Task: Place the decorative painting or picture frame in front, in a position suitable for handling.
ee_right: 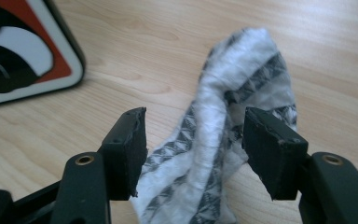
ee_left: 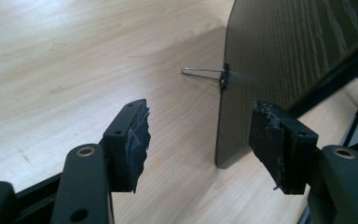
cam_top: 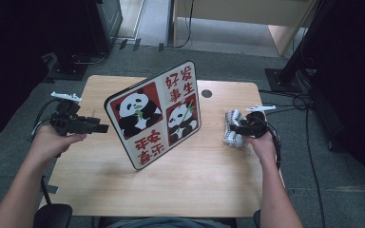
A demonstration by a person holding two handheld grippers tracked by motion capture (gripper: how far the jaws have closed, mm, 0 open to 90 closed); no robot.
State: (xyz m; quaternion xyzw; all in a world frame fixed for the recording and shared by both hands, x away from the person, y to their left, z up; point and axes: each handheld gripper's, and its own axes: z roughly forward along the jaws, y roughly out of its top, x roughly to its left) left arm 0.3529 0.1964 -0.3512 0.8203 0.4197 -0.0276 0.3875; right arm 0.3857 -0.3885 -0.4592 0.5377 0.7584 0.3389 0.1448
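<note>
Straddling crumpled cloth, right gripper jaws wide, nothing clamped; cloth long axis runs near-far. Left gripper jaws wide, empty, facing panda board.

There is one standing panda picture board, one grey-white patterned cloth, and one wooden table.
</note>
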